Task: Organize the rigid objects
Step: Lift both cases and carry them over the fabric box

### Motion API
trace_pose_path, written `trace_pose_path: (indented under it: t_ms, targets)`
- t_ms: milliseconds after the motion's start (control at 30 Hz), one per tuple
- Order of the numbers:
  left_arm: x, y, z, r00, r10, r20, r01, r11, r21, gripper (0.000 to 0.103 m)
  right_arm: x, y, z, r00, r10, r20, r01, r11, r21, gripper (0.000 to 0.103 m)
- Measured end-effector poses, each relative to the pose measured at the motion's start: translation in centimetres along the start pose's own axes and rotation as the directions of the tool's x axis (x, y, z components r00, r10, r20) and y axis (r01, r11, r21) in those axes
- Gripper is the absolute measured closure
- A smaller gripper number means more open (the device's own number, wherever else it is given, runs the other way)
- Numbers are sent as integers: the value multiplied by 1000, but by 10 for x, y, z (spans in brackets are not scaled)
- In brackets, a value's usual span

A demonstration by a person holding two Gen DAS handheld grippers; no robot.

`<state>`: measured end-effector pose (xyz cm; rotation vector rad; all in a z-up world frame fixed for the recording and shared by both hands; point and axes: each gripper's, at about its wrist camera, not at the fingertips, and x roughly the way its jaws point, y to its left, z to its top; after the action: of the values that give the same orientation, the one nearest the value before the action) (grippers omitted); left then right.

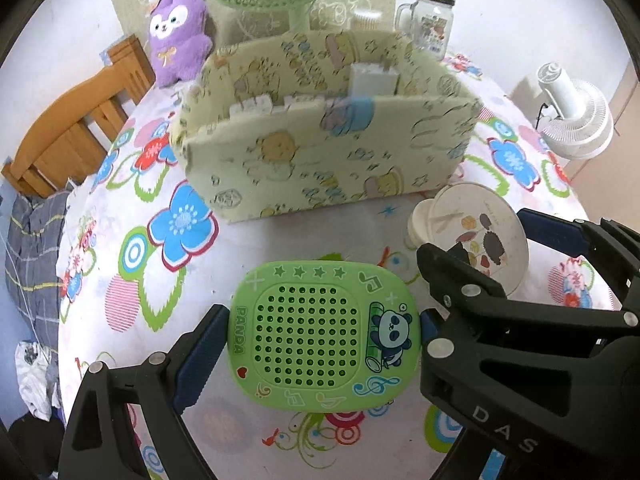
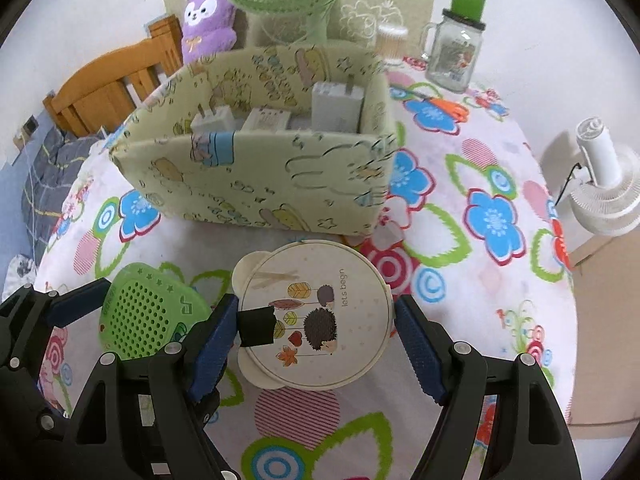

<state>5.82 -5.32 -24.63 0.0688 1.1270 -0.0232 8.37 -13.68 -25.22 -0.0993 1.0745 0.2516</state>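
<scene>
Chargers (image 1: 374,80) stand inside the patterned box (image 1: 320,160) on the floral table (image 1: 120,280); nearer, the left gripper (image 1: 324,340), angled steeply down, clamps the green speaker (image 1: 320,340) by its sides. Right view: same box, and the right gripper (image 2: 316,320), also pointing down, squeezes the round case (image 2: 320,312).

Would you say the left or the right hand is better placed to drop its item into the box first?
Probably the right. Its gripper holds the round tin directly before the box front. The left gripper holds the green case farther back.
</scene>
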Motion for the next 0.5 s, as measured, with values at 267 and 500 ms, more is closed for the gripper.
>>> trace_pose_path:
  t_ms: [267, 500]
  targets:
    - [-21, -3, 11, 999, -6, 41, 5, 1000, 9, 8, -26, -11, 12, 999, -16, 46, 16, 1000, 20, 24]
    - [-38, -5, 19, 998, -5, 69, 4, 1000, 17, 8, -44, -11, 19, 997, -19, 73, 17, 999, 28, 24]
